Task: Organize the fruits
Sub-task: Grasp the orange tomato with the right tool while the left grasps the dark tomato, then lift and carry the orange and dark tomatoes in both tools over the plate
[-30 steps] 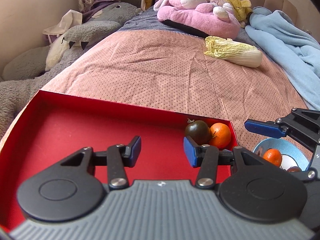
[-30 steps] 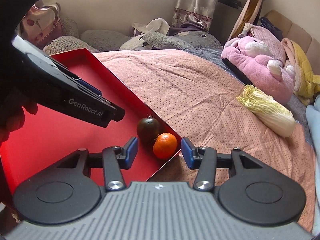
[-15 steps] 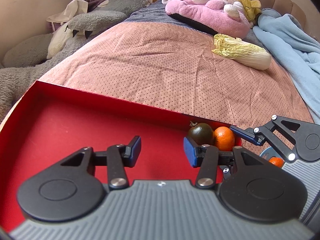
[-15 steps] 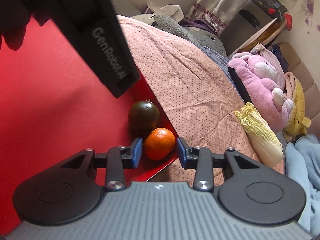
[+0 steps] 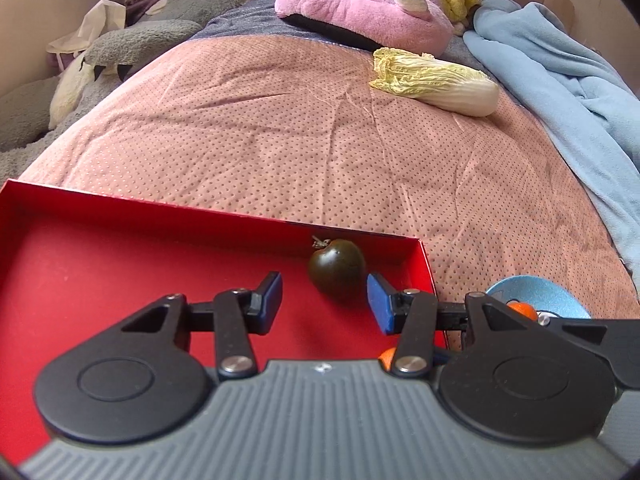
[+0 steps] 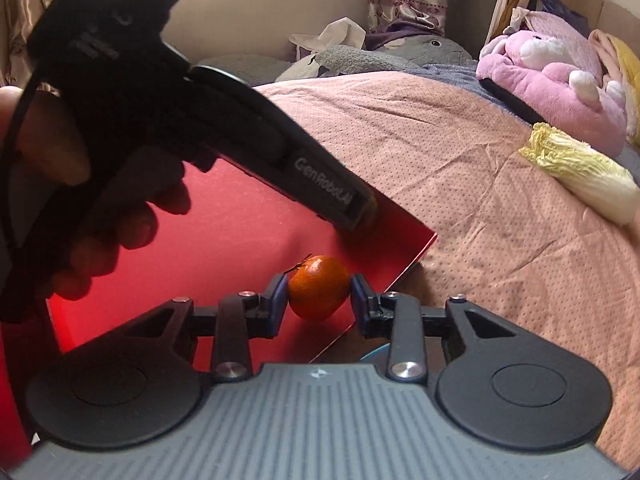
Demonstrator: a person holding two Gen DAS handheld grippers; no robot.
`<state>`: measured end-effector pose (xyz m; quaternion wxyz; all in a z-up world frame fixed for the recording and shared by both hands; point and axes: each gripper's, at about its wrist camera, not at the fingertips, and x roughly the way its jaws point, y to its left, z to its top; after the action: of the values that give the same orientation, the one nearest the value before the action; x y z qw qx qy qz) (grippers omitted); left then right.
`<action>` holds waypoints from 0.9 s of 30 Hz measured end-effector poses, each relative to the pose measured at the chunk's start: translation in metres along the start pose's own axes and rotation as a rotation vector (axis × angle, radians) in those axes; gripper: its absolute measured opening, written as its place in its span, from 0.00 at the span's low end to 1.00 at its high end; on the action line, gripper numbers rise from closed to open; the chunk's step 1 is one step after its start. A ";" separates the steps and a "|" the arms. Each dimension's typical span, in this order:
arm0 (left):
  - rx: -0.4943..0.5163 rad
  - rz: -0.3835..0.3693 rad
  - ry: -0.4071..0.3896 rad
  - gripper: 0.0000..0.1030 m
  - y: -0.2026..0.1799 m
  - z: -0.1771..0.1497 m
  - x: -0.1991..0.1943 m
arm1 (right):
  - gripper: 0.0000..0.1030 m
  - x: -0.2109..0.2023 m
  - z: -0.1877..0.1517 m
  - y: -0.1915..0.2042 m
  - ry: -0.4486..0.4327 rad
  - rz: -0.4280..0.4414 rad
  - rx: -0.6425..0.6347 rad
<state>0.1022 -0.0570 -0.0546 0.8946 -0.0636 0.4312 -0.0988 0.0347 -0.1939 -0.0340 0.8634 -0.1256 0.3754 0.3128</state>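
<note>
A dark tomato lies in the far right corner of the red tray. My left gripper hovers just short of it, open, with the pads clear of the fruit. In the right wrist view my right gripper is shut on a tangerine over the tray's corner, both blue pads pressing its sides. A sliver of that tangerine shows under my left gripper's right finger. The black body of the left gripper, held by a hand, crosses above the tray.
A blue bowl holding another tangerine stands just right of the tray on the pink bedspread. Farther back lie a napa cabbage, a pink plush, a blue blanket and a grey plush.
My right gripper closed on the tangerine that lay beside the tomato and drew it away from the corner. My left gripper shifted right, bringing the tomato between its fingertips' line.
</note>
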 end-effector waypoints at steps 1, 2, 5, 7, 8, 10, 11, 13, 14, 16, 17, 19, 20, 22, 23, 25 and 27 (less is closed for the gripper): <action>0.007 0.007 0.004 0.48 -0.002 0.000 0.003 | 0.39 -0.003 -0.002 0.003 -0.003 0.004 0.002; 0.013 0.012 0.009 0.48 -0.004 0.000 0.006 | 0.39 -0.006 -0.005 0.006 -0.005 0.008 0.006; 0.016 0.005 0.023 0.48 -0.008 0.001 0.015 | 0.38 -0.013 -0.008 0.005 -0.009 0.029 0.039; 0.023 0.005 0.029 0.48 -0.010 0.002 0.019 | 0.38 -0.019 -0.009 0.002 -0.014 0.040 0.062; 0.027 0.011 0.024 0.48 -0.011 0.002 0.021 | 0.38 -0.021 -0.010 0.001 -0.016 0.041 0.069; 0.034 0.019 0.017 0.47 -0.012 0.003 0.023 | 0.38 -0.024 -0.010 -0.001 -0.020 0.046 0.082; 0.032 0.021 0.014 0.47 -0.012 0.003 0.024 | 0.38 -0.026 -0.010 -0.002 -0.022 0.047 0.088; 0.030 0.025 0.011 0.41 -0.012 0.004 0.024 | 0.38 -0.029 -0.010 -0.003 -0.026 0.043 0.102; 0.032 0.026 0.014 0.39 -0.012 0.004 0.025 | 0.38 -0.031 -0.011 -0.005 -0.030 0.044 0.112; 0.028 0.024 0.013 0.39 -0.011 0.004 0.024 | 0.38 -0.034 -0.012 -0.008 -0.039 0.047 0.134; 0.025 0.024 0.013 0.39 -0.011 0.004 0.024 | 0.38 -0.036 -0.013 -0.009 -0.041 0.045 0.143; 0.023 0.027 0.012 0.39 -0.011 0.003 0.022 | 0.38 -0.040 -0.014 -0.011 -0.046 0.039 0.157; 0.023 0.028 0.010 0.39 -0.011 0.003 0.022 | 0.38 -0.042 -0.015 -0.013 -0.050 0.039 0.166; 0.020 0.031 0.010 0.39 -0.012 0.002 0.020 | 0.38 -0.047 -0.016 -0.015 -0.058 0.040 0.183; 0.020 0.034 0.007 0.39 -0.013 0.002 0.018 | 0.38 -0.049 -0.017 -0.015 -0.060 0.036 0.186; 0.023 0.042 -0.010 0.39 -0.015 0.001 0.013 | 0.38 -0.055 -0.019 -0.017 -0.068 0.025 0.191; 0.017 0.048 -0.024 0.39 -0.016 0.000 0.009 | 0.38 -0.059 -0.020 -0.018 -0.073 0.021 0.201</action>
<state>0.1059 -0.0743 -0.0580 0.9023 -0.0467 0.4210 -0.0802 0.0040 -0.2436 -0.0054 0.8815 -0.0230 0.3743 0.2869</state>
